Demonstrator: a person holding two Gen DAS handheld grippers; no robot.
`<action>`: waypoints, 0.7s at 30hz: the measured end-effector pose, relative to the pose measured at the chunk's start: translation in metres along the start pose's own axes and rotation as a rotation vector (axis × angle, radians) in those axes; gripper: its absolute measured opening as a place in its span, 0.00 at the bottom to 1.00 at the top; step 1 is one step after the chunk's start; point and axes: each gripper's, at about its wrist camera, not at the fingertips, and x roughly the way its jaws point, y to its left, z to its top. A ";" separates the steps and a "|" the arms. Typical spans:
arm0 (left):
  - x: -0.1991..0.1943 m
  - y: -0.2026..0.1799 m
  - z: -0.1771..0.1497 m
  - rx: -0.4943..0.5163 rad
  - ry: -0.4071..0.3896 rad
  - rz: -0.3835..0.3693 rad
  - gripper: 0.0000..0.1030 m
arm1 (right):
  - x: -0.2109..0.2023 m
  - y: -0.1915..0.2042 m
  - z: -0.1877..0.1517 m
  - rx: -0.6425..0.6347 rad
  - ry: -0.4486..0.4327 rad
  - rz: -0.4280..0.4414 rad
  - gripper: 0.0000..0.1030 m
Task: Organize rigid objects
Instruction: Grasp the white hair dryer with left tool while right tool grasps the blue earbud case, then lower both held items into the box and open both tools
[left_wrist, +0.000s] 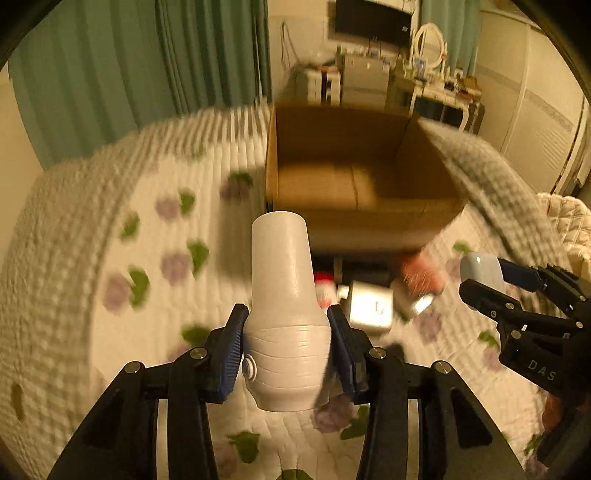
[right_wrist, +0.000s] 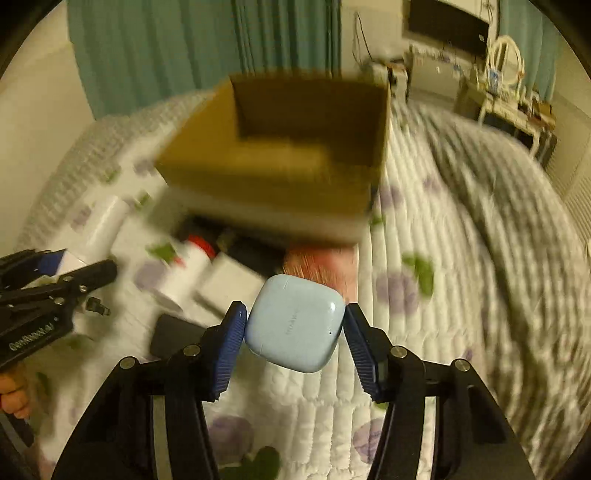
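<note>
My left gripper (left_wrist: 286, 349) is shut on a white tapered bottle-shaped device (left_wrist: 282, 295) and holds it above the quilt. My right gripper (right_wrist: 295, 334) is shut on a pale blue earbud case (right_wrist: 295, 321); the case also shows in the left wrist view (left_wrist: 482, 267), at the right. An open cardboard box (left_wrist: 354, 177) stands on the bed ahead of both grippers; it also shows in the right wrist view (right_wrist: 280, 155). Loose items lie in front of the box: a white bottle with a red cap (right_wrist: 186, 275), a white block (left_wrist: 369, 304), a pink object (left_wrist: 421, 271) and a dark flat case (right_wrist: 177, 336).
A white quilt with purple and green flowers (left_wrist: 147, 258) covers the bed. A grey checked blanket (right_wrist: 498, 206) lies to the right of the box. Green curtains (left_wrist: 147, 55) hang behind. A dressing table (left_wrist: 436, 88) stands at the far wall.
</note>
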 end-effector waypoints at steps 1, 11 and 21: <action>-0.008 0.000 0.009 -0.002 -0.020 -0.001 0.43 | -0.014 0.004 0.014 -0.014 -0.033 0.003 0.53; -0.005 0.003 0.091 -0.002 -0.113 -0.014 0.43 | -0.040 0.018 0.115 -0.086 -0.177 0.054 0.53; 0.081 -0.016 0.115 0.072 -0.037 -0.014 0.43 | 0.059 -0.001 0.154 -0.116 -0.099 -0.002 0.53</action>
